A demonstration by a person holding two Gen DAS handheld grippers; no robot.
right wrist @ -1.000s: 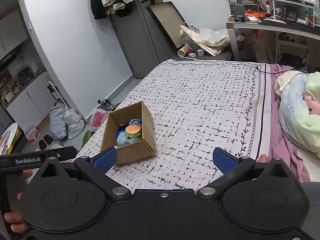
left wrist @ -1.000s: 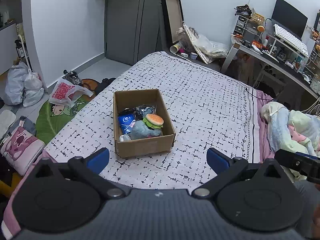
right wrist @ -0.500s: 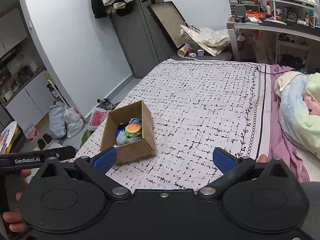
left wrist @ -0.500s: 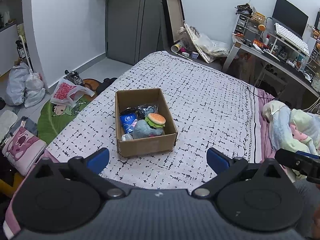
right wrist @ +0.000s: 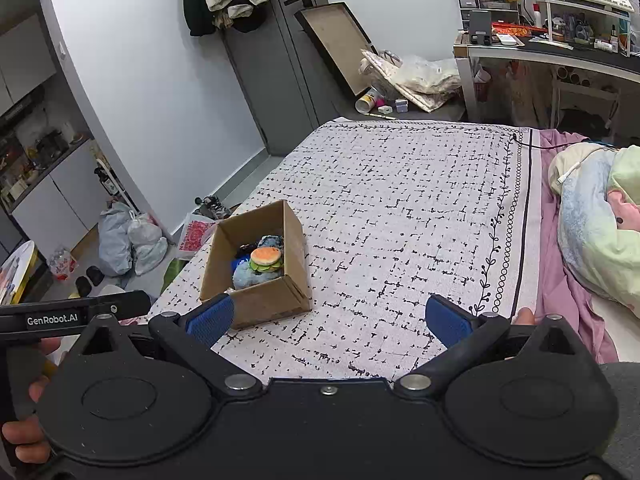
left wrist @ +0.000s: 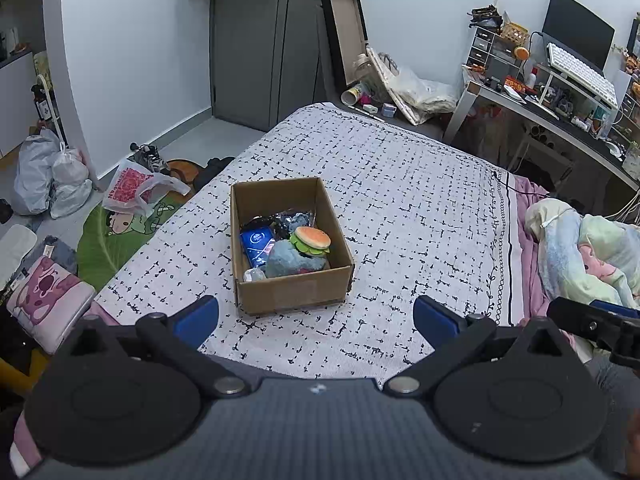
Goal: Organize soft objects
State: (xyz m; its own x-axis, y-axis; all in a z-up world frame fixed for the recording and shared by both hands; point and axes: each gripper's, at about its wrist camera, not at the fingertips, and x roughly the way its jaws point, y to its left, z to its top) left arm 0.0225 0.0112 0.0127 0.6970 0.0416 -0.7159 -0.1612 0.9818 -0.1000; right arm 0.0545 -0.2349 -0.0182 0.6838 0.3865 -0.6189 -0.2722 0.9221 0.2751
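An open cardboard box (left wrist: 294, 293) stands on the bed's patterned cover (left wrist: 400, 208). In it lie a burger plush (left wrist: 311, 239), a blue-grey plush (left wrist: 290, 261), a blue packet (left wrist: 256, 243) and dark wrapped items. The box also shows in the right wrist view (right wrist: 264, 300) with the burger plush (right wrist: 265, 258). My left gripper (left wrist: 316, 316) is open and empty, just in front of the box. My right gripper (right wrist: 328, 320) is open and empty, to the right of the box's near corner.
A pastel blanket (right wrist: 600, 220) is bunched on the bed's right. A cluttered desk (left wrist: 560, 100) stands beyond. Bags (left wrist: 48, 176), a green rug (left wrist: 116, 232) and a pink cushion (left wrist: 48, 300) lie on the floor at left.
Both grippers have drifted slightly; the box sits a little more to the right in the left wrist view. Both stay open.
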